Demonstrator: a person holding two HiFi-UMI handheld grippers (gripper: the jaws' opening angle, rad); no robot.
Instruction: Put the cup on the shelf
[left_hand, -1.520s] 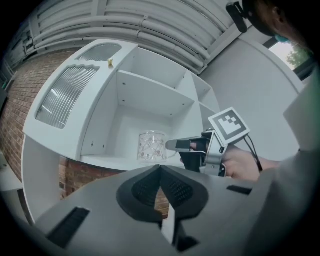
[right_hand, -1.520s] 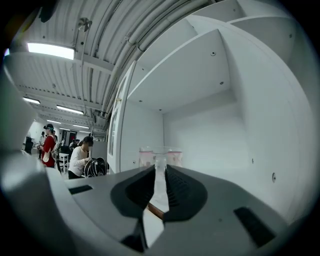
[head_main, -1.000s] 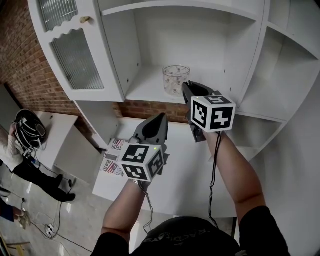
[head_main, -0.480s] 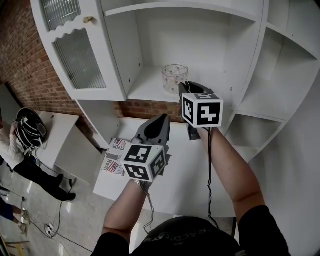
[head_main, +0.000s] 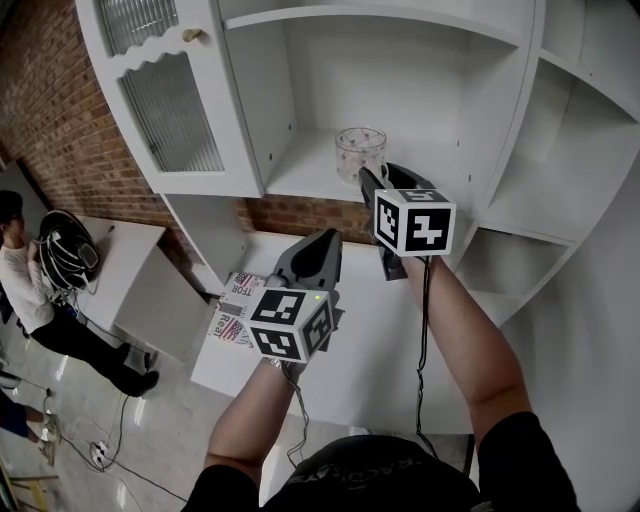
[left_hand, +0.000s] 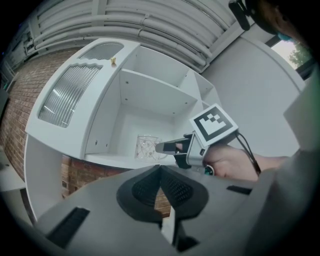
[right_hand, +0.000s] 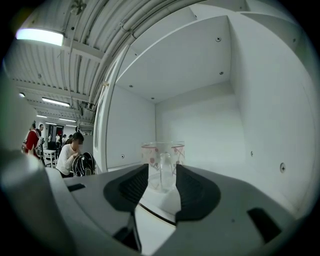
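Cup (head_main: 360, 152), clear with a red pattern, stood upright on the middle shelf (head_main: 300, 178) of the white cabinet (head_main: 497, 120), resting on its own base.

Right tongs (head_main: 370, 180) were held level just in front of it. Their jaws had just been opening and stood apart. In the right gripper view the cup's handle (right_hand: 163, 167) sat in line with the gap, pads clear on both sides.

Left tongs (head_main: 322, 242) hung lower, nearer the body, jaws together with nothing in them.

Judgement: placement and release looked done, so the goal appeared met. What remained was drawing the right tongs straight back without catching the handle. A nudge could slide or tip so light a cup.
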